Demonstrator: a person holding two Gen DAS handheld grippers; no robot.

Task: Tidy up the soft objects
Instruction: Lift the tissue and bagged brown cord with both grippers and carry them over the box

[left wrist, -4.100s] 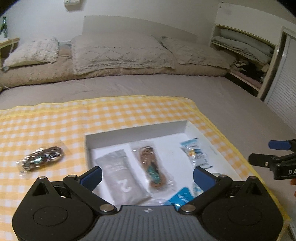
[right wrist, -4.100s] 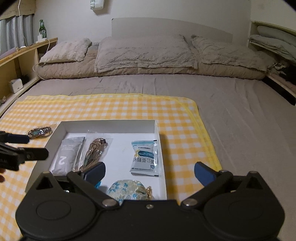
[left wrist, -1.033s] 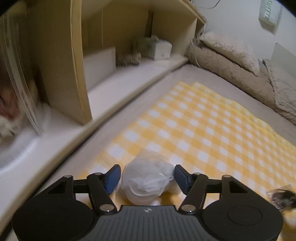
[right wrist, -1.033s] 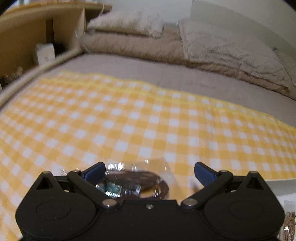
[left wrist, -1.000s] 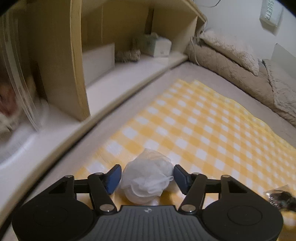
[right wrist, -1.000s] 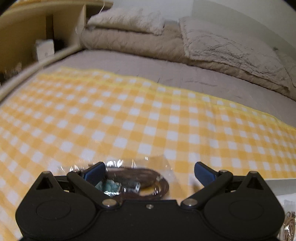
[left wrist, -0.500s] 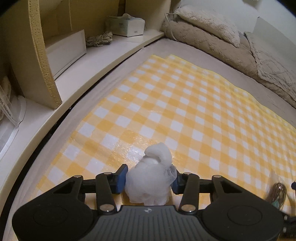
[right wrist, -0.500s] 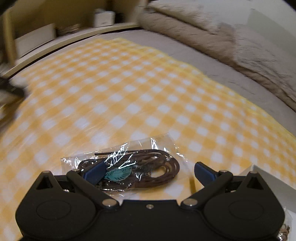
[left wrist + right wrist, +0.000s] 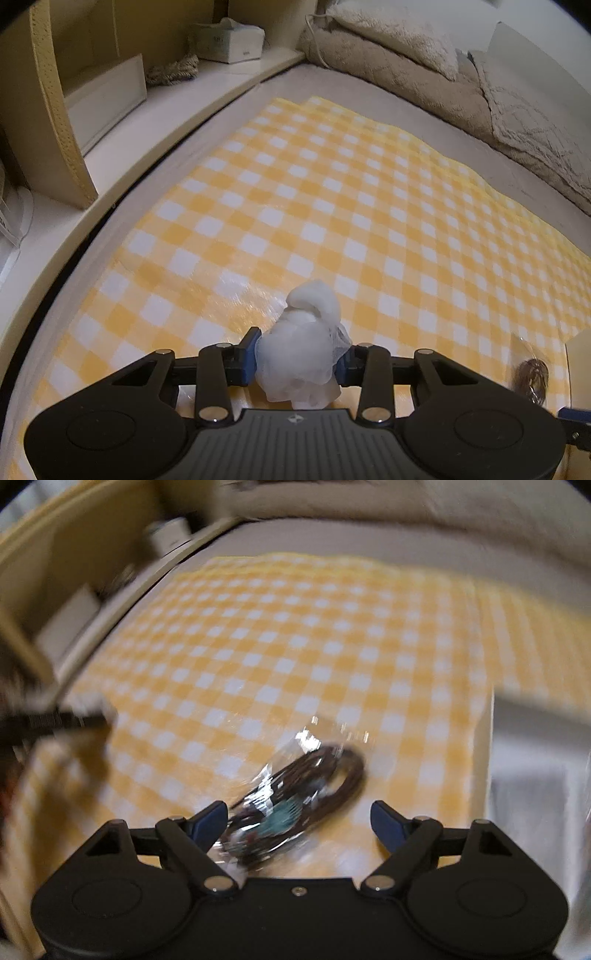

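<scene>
Two soft items: white mesh puff [image 9: 301, 356], squashed and lumpy, clamped between left gripper [image 9: 297, 360] fingers near the checkered cloth's [image 9: 332, 206] corner. Bagged brown cord with teal tag [image 9: 295, 805] lies between right gripper's [image 9: 299, 821] spread fingers, which have just been closing, not pressing it.

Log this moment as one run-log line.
left gripper: jaws shut on white mesh pouch | right gripper: jaws closing, not yet gripping bagged brown cord | surface: yellow checked cloth
</scene>
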